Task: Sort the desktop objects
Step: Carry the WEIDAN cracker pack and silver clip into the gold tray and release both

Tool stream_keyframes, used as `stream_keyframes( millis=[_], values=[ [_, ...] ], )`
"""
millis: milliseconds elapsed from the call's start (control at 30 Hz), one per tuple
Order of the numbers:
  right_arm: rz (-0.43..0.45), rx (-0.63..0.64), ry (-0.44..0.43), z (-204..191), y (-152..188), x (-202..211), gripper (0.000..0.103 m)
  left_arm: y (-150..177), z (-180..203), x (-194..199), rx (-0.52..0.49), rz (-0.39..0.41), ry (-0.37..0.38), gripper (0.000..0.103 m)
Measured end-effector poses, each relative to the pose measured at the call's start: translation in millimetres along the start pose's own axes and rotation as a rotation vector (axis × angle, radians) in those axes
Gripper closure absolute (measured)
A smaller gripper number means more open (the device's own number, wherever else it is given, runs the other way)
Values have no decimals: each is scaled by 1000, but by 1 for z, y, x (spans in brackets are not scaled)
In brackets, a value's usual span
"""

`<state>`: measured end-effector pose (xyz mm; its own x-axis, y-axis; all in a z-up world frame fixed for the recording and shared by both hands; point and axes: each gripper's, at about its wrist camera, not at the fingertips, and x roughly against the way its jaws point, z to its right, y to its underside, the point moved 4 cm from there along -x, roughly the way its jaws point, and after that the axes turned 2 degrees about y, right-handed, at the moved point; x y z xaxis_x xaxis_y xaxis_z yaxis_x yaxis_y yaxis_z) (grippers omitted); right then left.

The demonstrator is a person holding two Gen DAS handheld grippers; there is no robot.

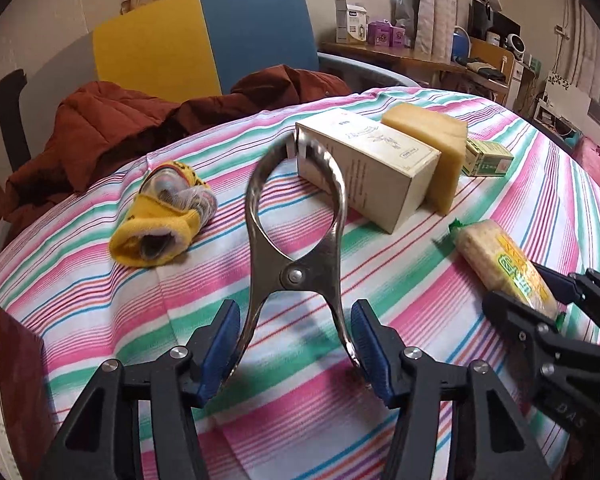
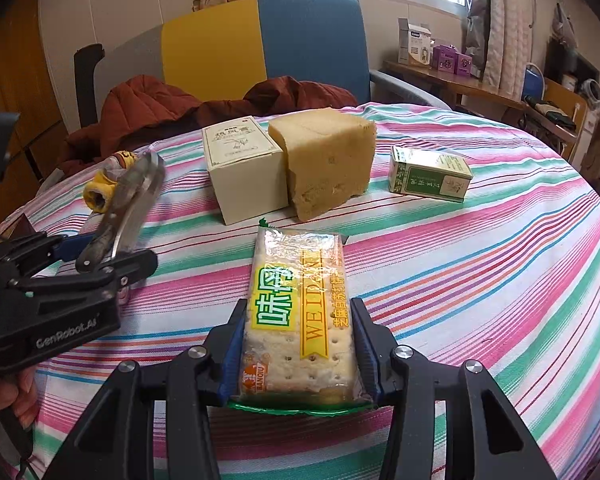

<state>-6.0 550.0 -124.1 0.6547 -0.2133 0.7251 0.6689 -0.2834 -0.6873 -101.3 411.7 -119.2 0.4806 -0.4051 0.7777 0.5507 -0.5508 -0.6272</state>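
The left gripper is clenched on the two handle ends of a shiny steel spring clamp with a riveted pivot and toothed tips, held upright above the striped cloth of the counter, its tips in front of the cream box. The clamp looks stiff and fairly heavy for its size, and its polished metal is likely slippery against the blue pads, so the splayed handles below the rivet seem the sensible hold; squeezing them probably opens the toothed end, which may let it twist. The right gripper grasps the near end of a clear-wrapped pack of soda crackers with a green and yellow label, one pad on each long side, the far end pointing toward the boxes. That pack should be light, its film slick and crinkly and the crackers brittle, so a gentle hold across the flat sides suits it better than a hard pinch. Its label reads "WEIDAMI" in yellow, with large green Chinese characters beside it and an orange corner mark ending in "BANOU". The side of the left gripper carries "GenRobot.AI". Farther back stand a tall cream cardboard box with Chinese print too small to read, touching a yellowish foam block, and a small green and white carton set apart; a rolled yellow sock lies to the left.
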Motion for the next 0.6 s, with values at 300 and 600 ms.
stream_keyframes(
  millis=[300, 600],
  values=[
    [-2, 22, 21, -3, 0, 1, 54, 19, -5, 17, 9, 12, -2, 44],
    [6, -13, -8, -12, 18, 24, 55, 39, -8, 36, 19, 22, 18, 45]
  ],
)
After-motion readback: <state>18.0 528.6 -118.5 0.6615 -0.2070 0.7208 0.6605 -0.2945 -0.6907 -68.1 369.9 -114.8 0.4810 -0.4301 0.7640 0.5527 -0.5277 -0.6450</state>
